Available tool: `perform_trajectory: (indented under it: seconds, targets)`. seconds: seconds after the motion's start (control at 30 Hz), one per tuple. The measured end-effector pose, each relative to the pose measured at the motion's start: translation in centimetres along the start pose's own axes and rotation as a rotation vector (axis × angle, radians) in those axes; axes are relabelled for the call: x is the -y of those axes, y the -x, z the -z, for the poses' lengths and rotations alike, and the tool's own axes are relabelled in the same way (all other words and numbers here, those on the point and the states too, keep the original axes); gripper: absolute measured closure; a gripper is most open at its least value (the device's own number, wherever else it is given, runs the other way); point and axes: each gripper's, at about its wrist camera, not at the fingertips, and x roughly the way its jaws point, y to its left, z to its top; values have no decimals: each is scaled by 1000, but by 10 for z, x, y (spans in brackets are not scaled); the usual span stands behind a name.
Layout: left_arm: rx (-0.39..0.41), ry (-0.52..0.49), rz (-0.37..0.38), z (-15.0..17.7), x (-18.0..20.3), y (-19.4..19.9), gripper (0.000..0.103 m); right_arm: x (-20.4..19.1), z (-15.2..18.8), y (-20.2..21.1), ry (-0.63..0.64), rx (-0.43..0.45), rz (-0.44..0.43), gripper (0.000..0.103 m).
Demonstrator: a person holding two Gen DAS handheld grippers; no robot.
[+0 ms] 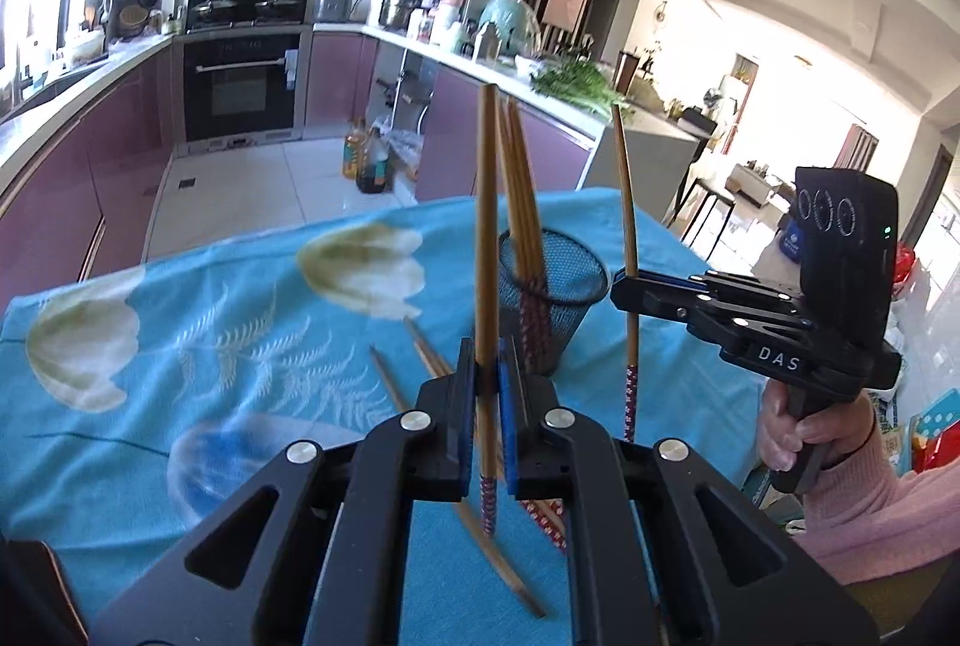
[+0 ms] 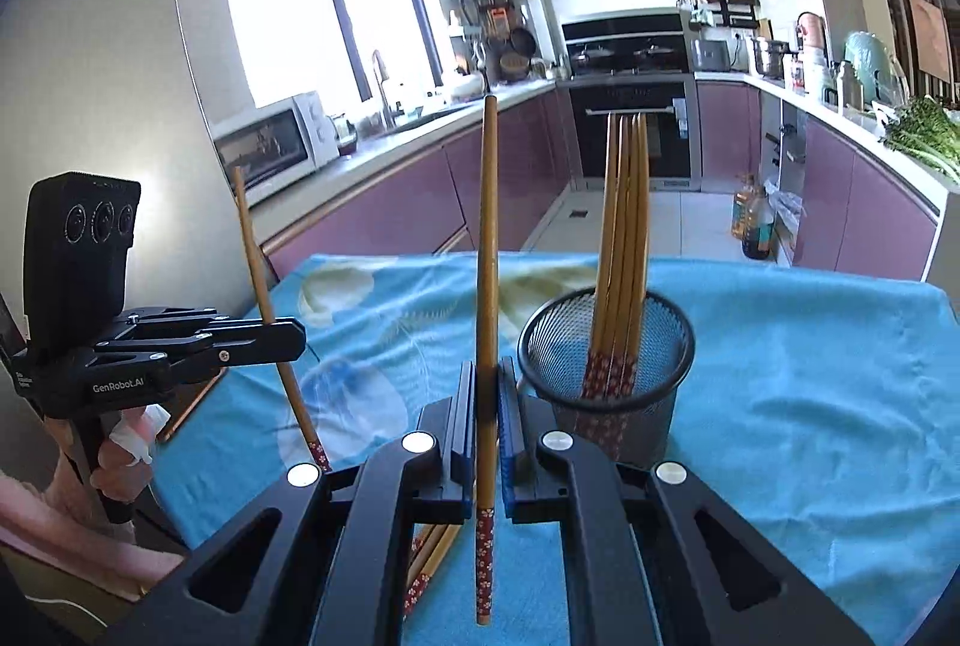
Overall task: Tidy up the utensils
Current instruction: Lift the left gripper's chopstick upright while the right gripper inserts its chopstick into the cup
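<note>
My left gripper [image 1: 487,376] is shut on a bamboo chopstick [image 1: 487,226] that stands upright, red patterned end down, above the blue cloth. My right gripper [image 2: 487,394] is shut on a second upright chopstick [image 2: 487,226]. Each gripper shows in the other's view: the right gripper [image 1: 624,283] to the right of the cup, the left gripper [image 2: 294,340] well to its left. A black mesh cup [image 2: 654,406] stands between them and holds several chopsticks [image 2: 627,226]. Loose chopsticks [image 1: 390,388] lie on the cloth near the cup and under my grippers.
The table wears a blue floral cloth [image 1: 210,346]; its far edge drops to the tiled kitchen floor. Oil bottles [image 1: 369,159] stand on that floor beside purple cabinets. A person's hand in a pink sleeve [image 1: 840,490] holds the right gripper's handle.
</note>
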Motion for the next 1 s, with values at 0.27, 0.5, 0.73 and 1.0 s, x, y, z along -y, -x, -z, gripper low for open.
perform_trajectory:
  seconds: [0.27, 0.5, 0.73, 1.0]
  targets:
    - [99, -19, 39, -38, 11, 9, 95, 11, -30, 15, 7, 107, 18, 97]
    - [177, -51, 78, -80, 29, 6, 95, 23, -57, 21, 18, 192, 59, 97]
    - [187, -88, 70, -104, 47, -13, 95, 37, -72, 13, 0, 227, 88, 97]
    - [95, -125, 42, -100, 59, -56, 95, 47, -68, -11, -15, 203, 128, 97]
